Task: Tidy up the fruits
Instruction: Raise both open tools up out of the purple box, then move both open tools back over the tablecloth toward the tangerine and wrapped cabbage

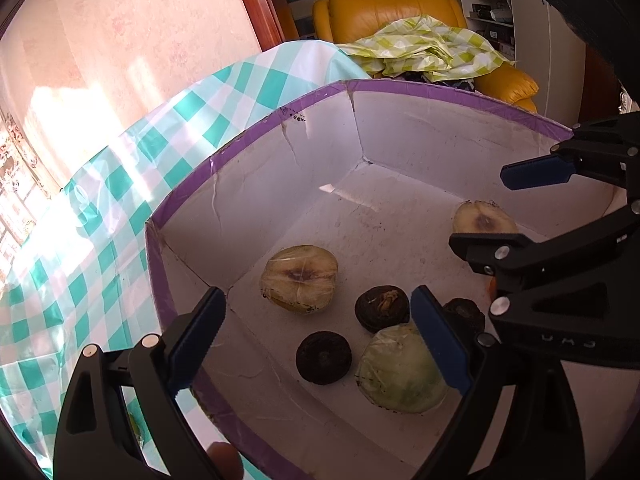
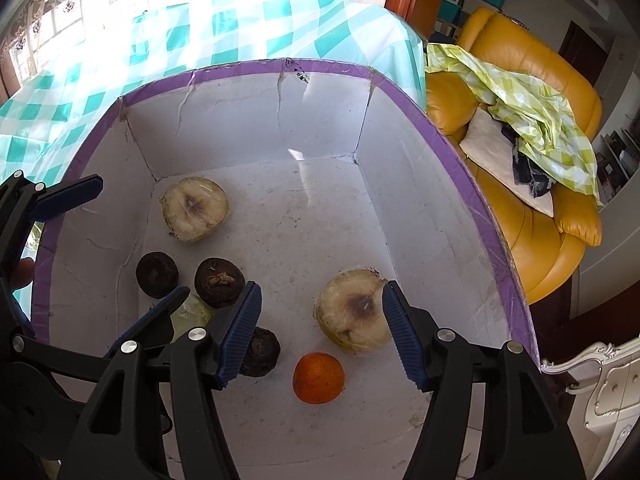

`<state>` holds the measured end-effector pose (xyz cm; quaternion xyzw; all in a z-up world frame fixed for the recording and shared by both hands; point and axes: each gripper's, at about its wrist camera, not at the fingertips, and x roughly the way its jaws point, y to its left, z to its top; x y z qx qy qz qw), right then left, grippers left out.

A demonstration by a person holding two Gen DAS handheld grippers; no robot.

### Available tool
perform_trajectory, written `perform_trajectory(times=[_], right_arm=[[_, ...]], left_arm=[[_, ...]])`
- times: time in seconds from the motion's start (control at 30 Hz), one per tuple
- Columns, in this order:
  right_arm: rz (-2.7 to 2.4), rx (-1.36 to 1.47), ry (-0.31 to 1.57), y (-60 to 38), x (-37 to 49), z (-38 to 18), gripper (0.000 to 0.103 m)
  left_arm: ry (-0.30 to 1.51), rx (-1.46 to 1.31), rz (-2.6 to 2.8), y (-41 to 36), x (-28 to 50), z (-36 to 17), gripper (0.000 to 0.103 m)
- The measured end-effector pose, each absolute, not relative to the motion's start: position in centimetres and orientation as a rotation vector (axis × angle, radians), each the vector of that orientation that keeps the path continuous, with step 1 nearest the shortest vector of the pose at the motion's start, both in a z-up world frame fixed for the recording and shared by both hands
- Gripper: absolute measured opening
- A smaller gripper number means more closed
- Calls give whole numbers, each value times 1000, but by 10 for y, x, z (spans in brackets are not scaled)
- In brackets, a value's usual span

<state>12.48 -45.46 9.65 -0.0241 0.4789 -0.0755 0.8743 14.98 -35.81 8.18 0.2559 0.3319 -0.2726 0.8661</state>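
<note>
Below, a table (image 2: 120, 60) in a checked cloth carries a purple-rimmed box (image 2: 400, 92). Inside lie three wrapped fruit halves (image 2: 195, 208), three dark round fruits (image 2: 157, 274) and one orange (image 2: 319, 377). Left gripper (image 1: 316, 344) and right gripper (image 2: 322, 332) hover over the box, fingers wide apart, holding nothing.

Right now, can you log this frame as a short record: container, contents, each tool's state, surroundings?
container: white box with purple rim, on a teal checked tablecloth
contents: two wrapped cut fruit halves, one wrapped green fruit, three dark round fruits, one orange
left tool: open, empty, over the box
right tool: open, empty, over the box
surroundings: yellow armchair
</note>
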Motion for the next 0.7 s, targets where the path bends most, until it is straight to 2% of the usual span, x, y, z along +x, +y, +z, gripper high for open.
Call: perform_trajectory(times=[0.03,0.07,0.13,0.17,0.7], right_arm=[[-163,-47,992,-455,124,98,67],[-167,-40,980,-457,123,100,75],[-177,-44,933,-455,118,106,85],[-194,-61,908,-453,116,110,87],[-375,-126,707,-435,91,144,87]], left_arm=[[696,530,-572,-357,150,82,94],[697,524,-576,-357,150,83,94],[691,506,-586,-354,148,86,94],[687,500,-585,-353,147,87,94],[621,416,-545,-317,133,121,94]])
